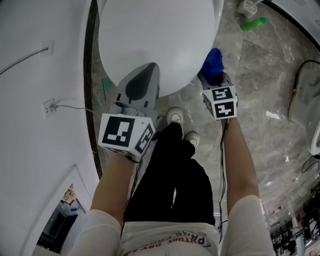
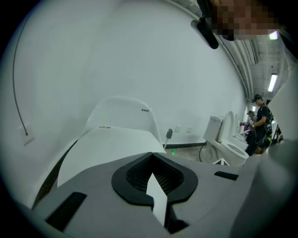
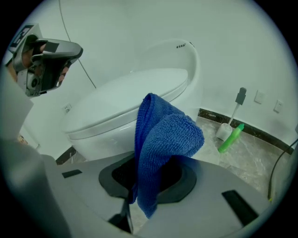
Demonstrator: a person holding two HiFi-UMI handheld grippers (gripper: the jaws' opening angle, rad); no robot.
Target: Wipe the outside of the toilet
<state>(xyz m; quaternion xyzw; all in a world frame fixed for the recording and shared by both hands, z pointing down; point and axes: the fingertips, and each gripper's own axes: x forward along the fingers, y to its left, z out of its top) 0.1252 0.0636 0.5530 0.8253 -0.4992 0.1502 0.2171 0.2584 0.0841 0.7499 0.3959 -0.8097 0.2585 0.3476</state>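
The white toilet point(image 1: 155, 40) has its lid down and stands against the wall straight ahead; it also fills the left gripper view point(image 2: 111, 139) and the right gripper view point(image 3: 130, 97). A blue cloth point(image 3: 160, 139) hangs folded from my right gripper point(image 3: 151, 186), which is shut on it. In the head view that cloth point(image 1: 213, 61) sits beside the bowl's right front, just off the rim, with the right gripper point(image 1: 214, 75) behind it. My left gripper point(image 1: 149, 70) is shut on nothing and hovers over the bowl's front left edge; its jaws point(image 2: 153, 181) point at the lid.
A green bottle point(image 1: 253, 23) and a toilet brush holder point(image 1: 247, 7) lie on the marble floor to the toilet's right. A wall socket with a cable point(image 1: 49, 106) is at left. More toilets point(image 2: 230, 139) and people point(image 2: 260, 123) are farther along the wall.
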